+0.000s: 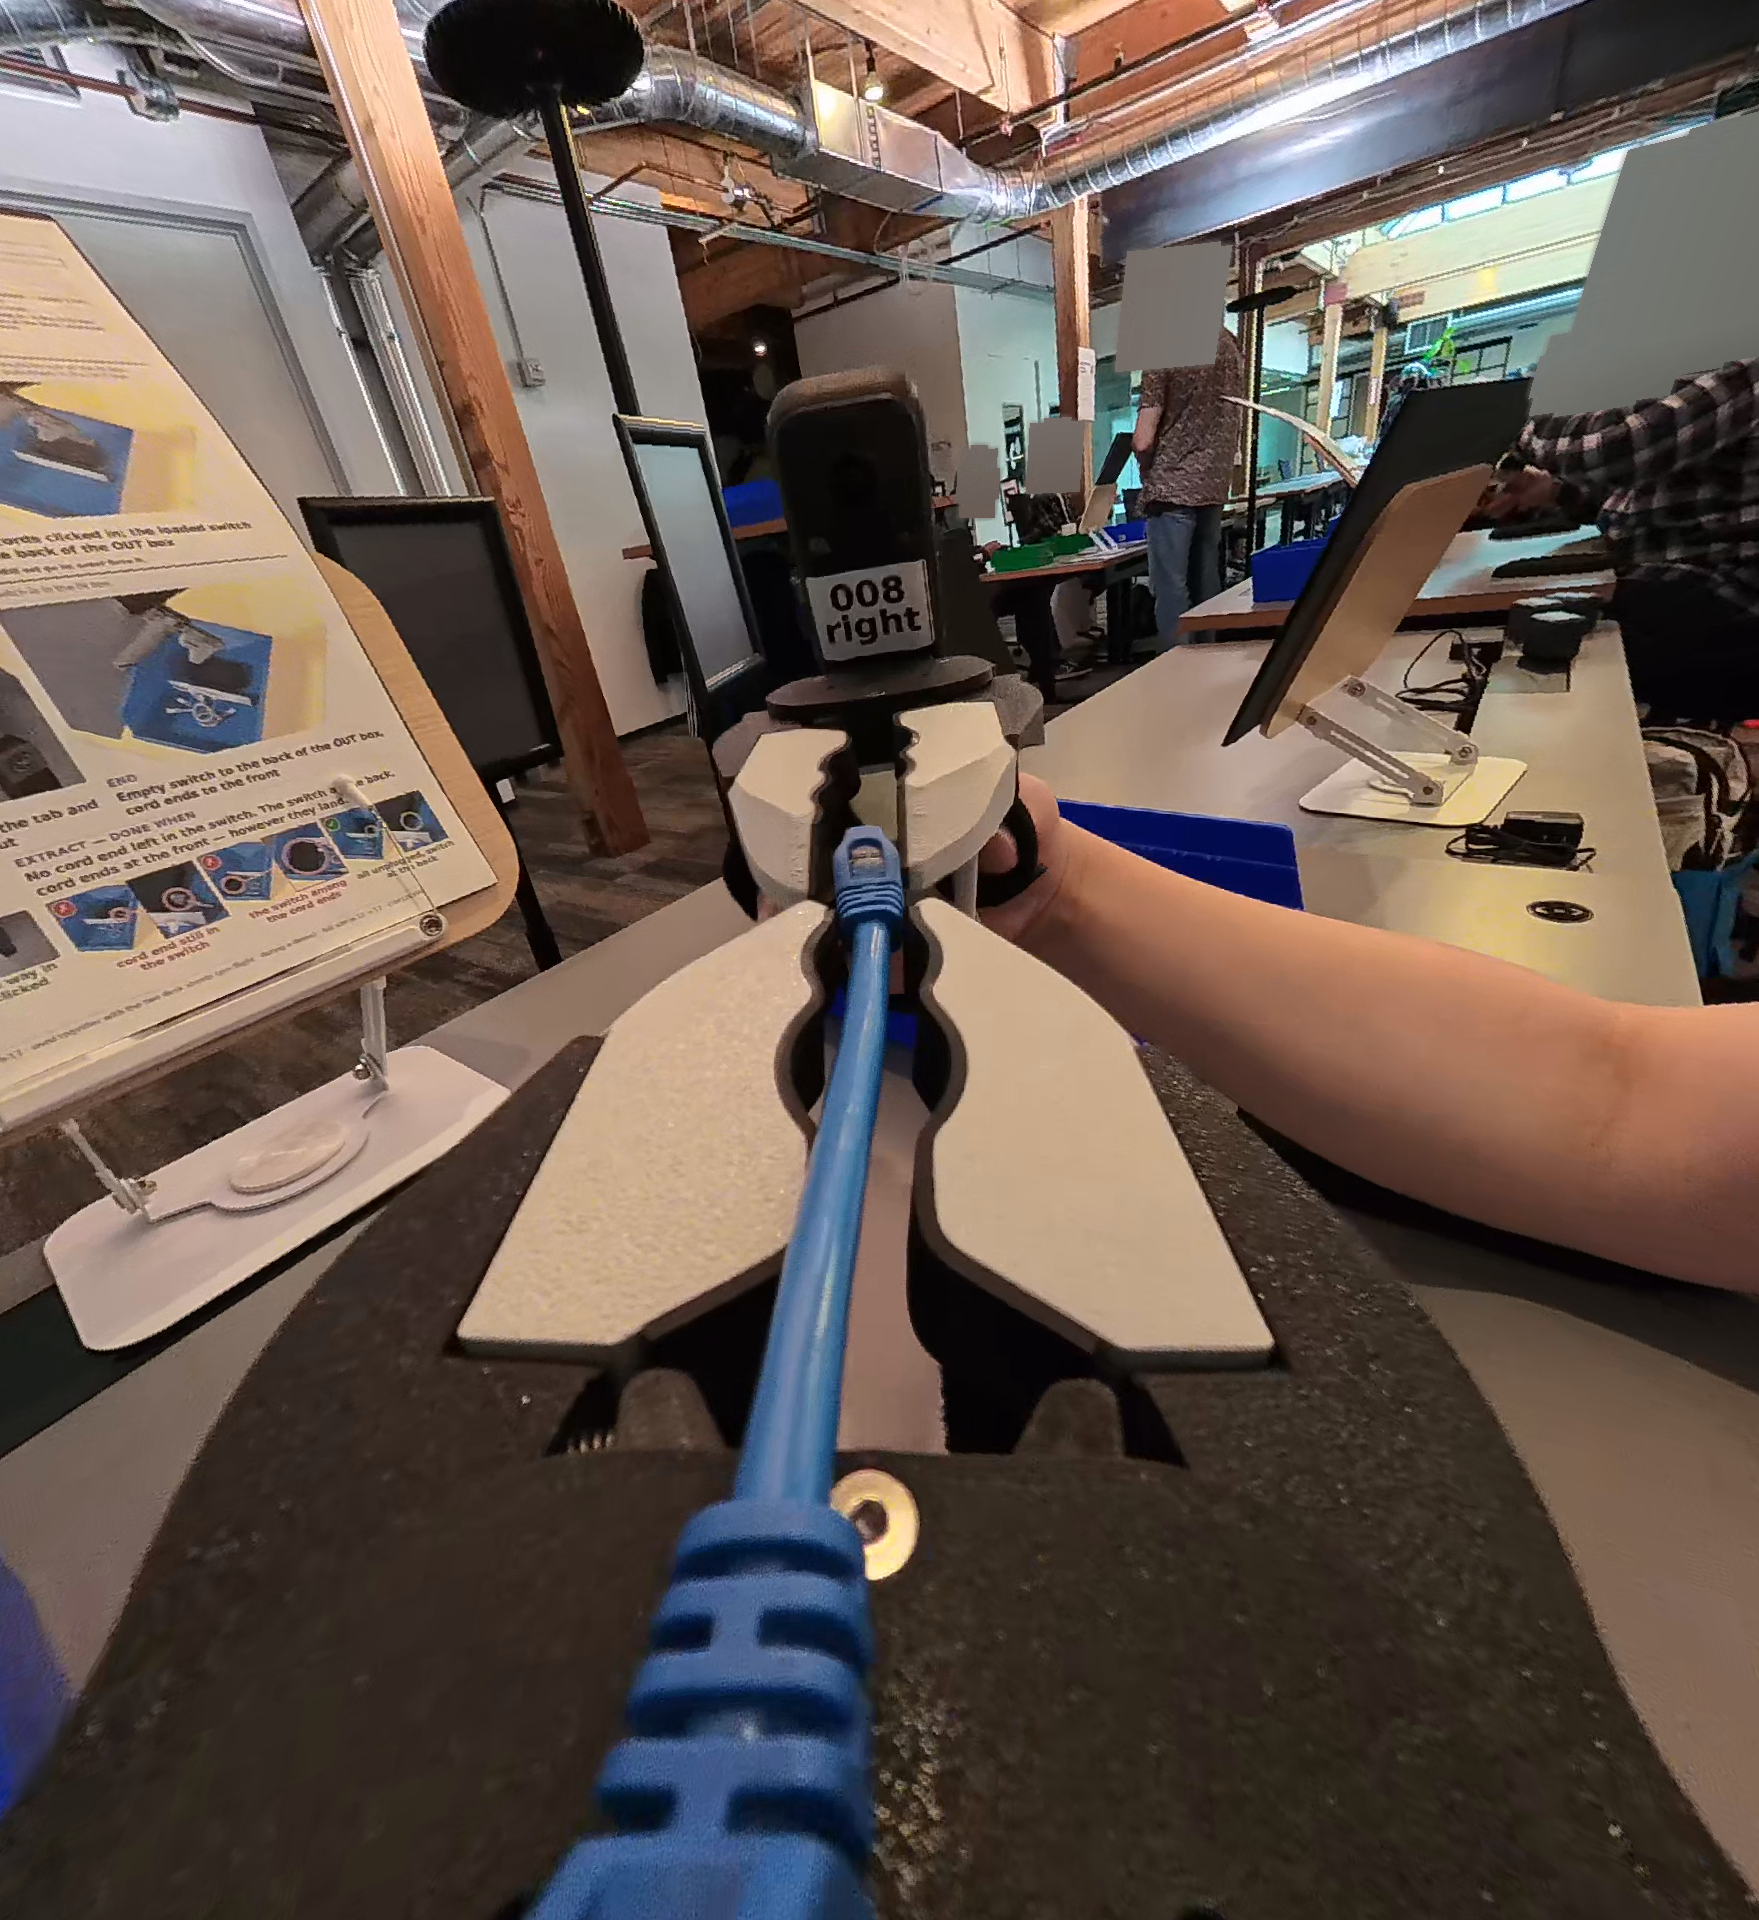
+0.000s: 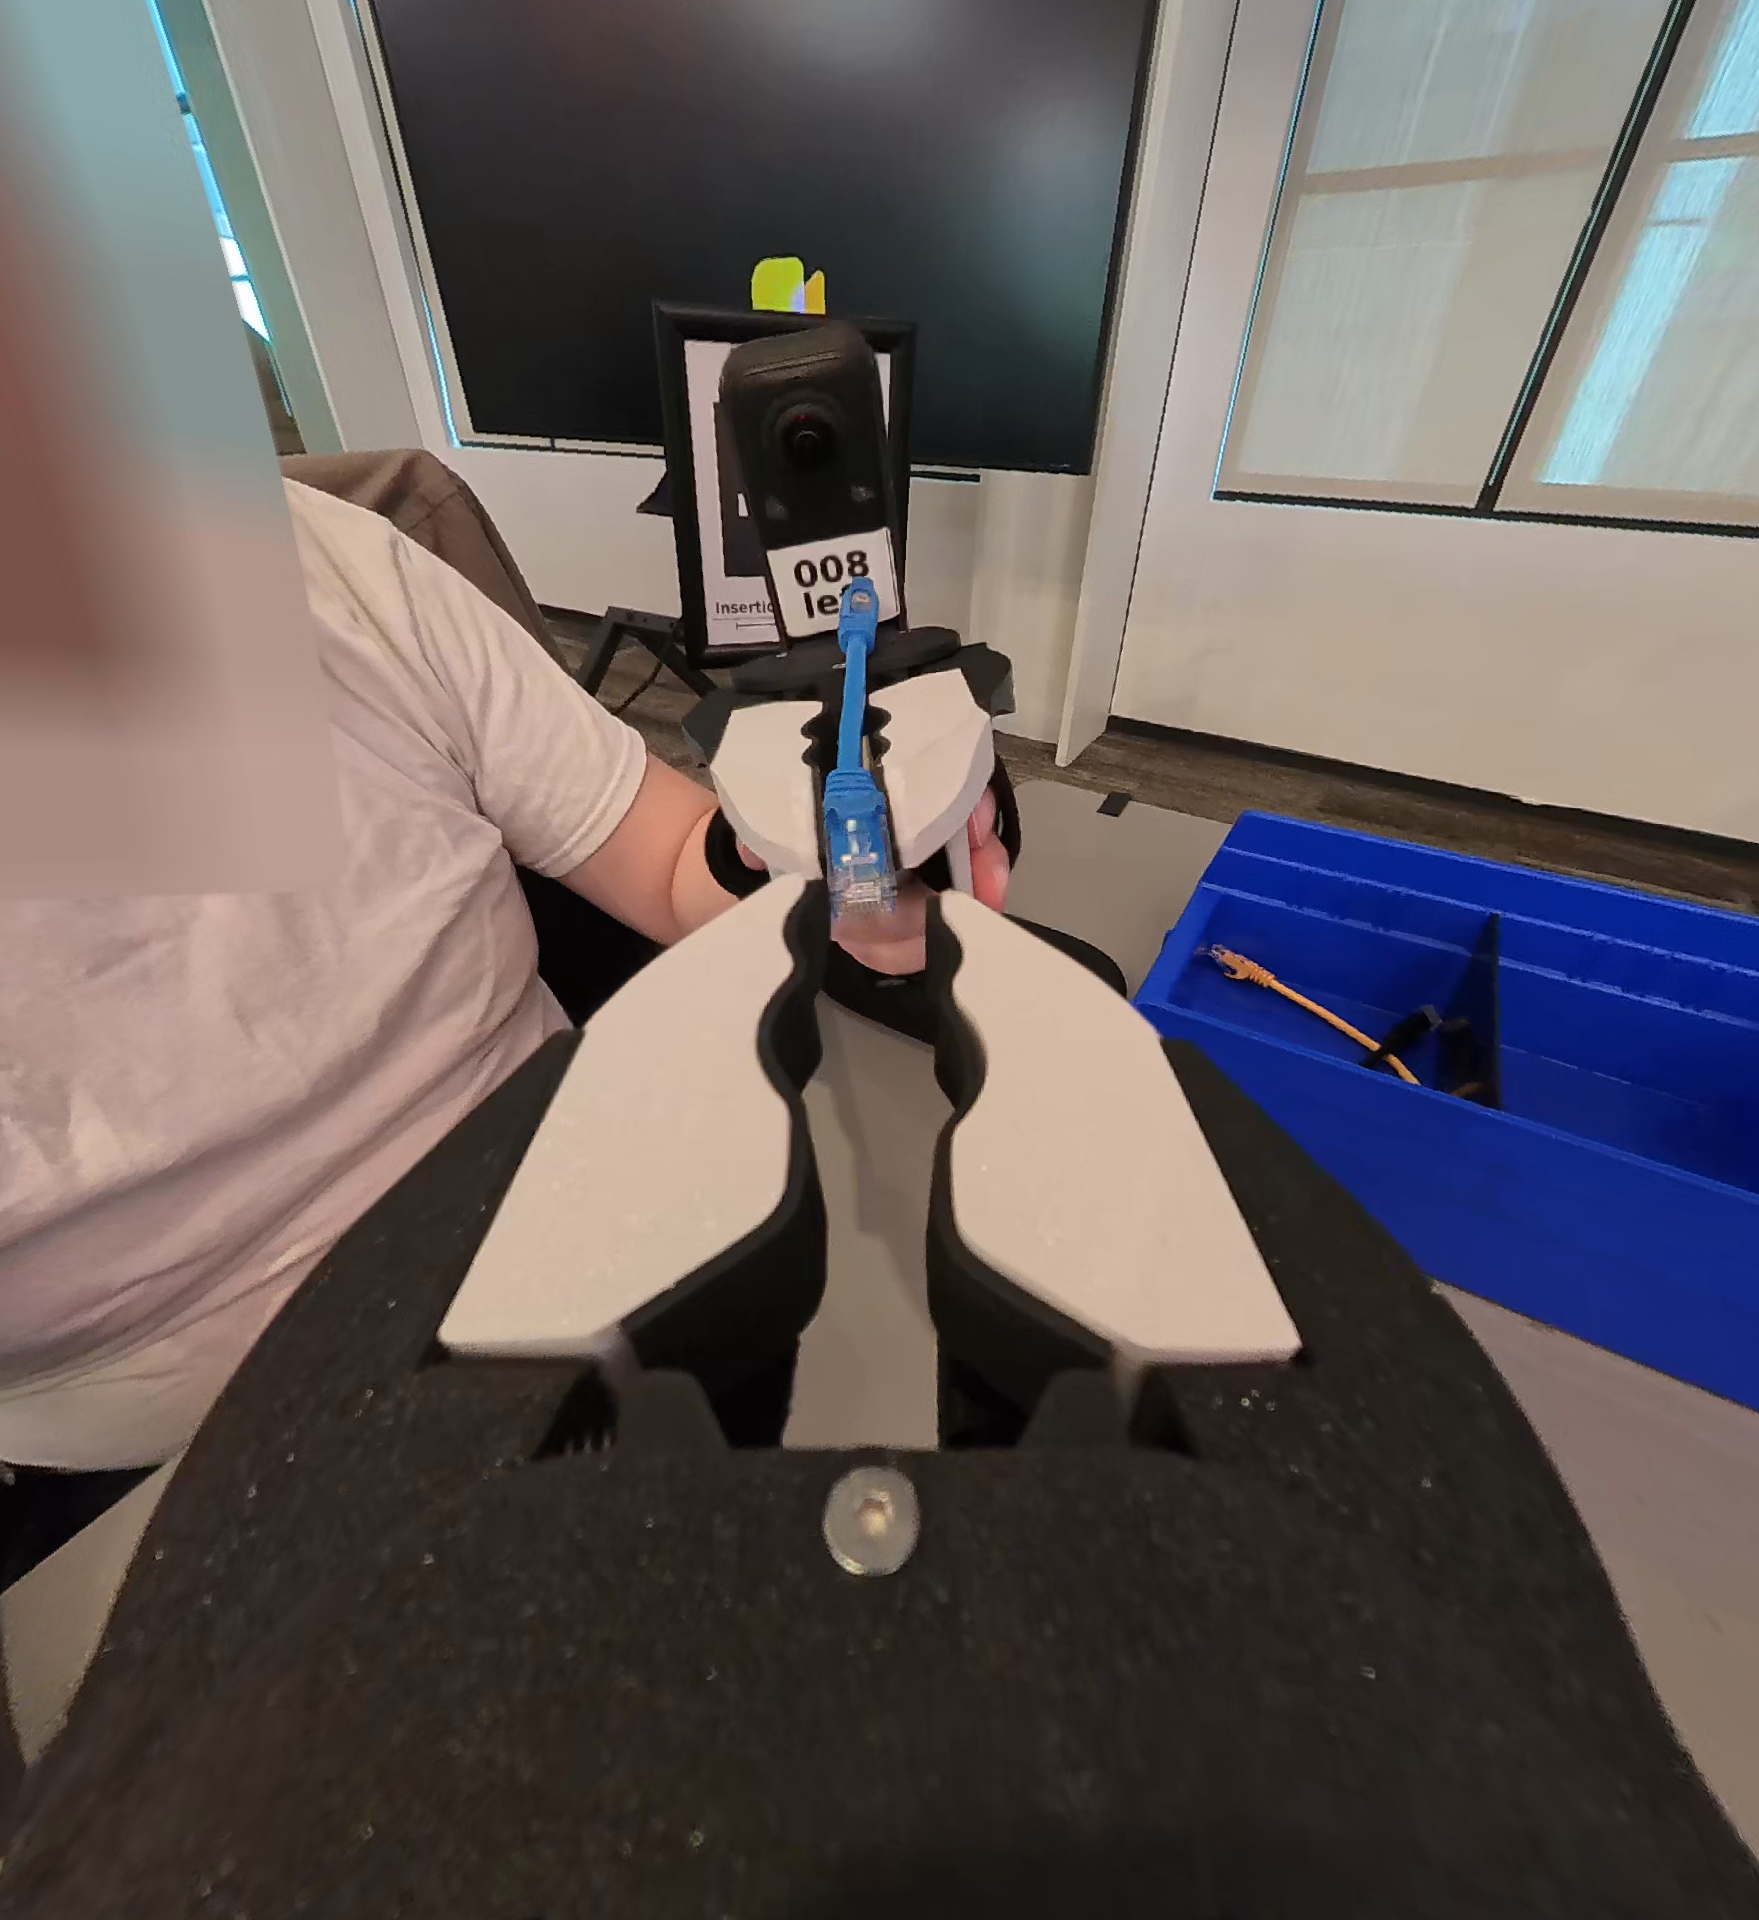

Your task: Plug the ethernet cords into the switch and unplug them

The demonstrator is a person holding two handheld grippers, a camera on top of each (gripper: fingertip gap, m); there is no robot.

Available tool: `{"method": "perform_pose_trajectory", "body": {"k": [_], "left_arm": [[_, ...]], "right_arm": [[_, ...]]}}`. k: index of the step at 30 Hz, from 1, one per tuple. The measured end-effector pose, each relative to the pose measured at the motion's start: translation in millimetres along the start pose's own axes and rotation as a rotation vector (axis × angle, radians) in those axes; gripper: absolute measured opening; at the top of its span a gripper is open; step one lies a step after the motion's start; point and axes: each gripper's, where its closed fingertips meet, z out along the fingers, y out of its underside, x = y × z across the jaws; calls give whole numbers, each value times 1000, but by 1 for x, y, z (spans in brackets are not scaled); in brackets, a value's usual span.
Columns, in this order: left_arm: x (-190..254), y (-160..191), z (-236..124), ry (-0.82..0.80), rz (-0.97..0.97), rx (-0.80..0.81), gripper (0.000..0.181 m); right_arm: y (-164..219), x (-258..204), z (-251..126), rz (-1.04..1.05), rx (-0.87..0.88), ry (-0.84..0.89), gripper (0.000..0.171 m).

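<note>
I have the blue cord [image 1: 859,1049] pinched in my left gripper [image 1: 862,940], its jaws closed on the cable a little behind the front plug [image 1: 862,868], with the cable running back over the gripper body toward the camera, where the other plug [image 1: 750,1704] looms at 6 o'clock. My right gripper [image 2: 870,914] faces it nose to nose, jaws parted and holding nothing; in the right wrist view the clear plug tip hangs just at the mouth of those jaws, at 12 o'clock. I judge this to be a handover or regrip, so that one gripper ends up holding the plug squarely for insertion. To do it well I would bring the right jaws around the boot just behind the plug, leave the latch tab free, close firmly, and only then release the left. A grip on the cable alone would let the plug swivel and miss the port. Both grippers are held level above the worktop [image 2: 1145,862], pointed straight at each other, the right forearm [image 1: 1426,1081] reaching in from 3 o'clock in the left wrist view. The blue bin [image 2: 1477,1174] sits at 3 o'clock of the right gripper, with an orange cord [image 2: 1311,1003] lying in one compartment beside its divider. I cannot see the switch in either view. An instruction board [image 1: 158,644] stands at 9 o'clock of the left gripper.
</note>
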Motion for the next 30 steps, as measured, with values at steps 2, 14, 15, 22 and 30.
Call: {"method": "perform_pose_trajectory", "body": {"k": [2, 14, 15, 22, 30], "left_arm": [[-1, 1, -1, -2, -4, -1, 11], [5, 7, 3, 29, -14, -8, 11], [6, 8, 3, 37, -21, -10, 11], [5, 4, 2, 28, -50, 11, 30], [5, 6, 0, 73, -102, 9, 11]], "right_arm": [[0, 0, 2, -16, -9, 11, 14], [4, -7, 6, 9, -45, -35, 11], [5, -8, 6, 10, -60, -39, 12], [10, -8, 7, -80, -127, 9, 12], [14, -5, 9, -111, -168, 39, 12]]}}
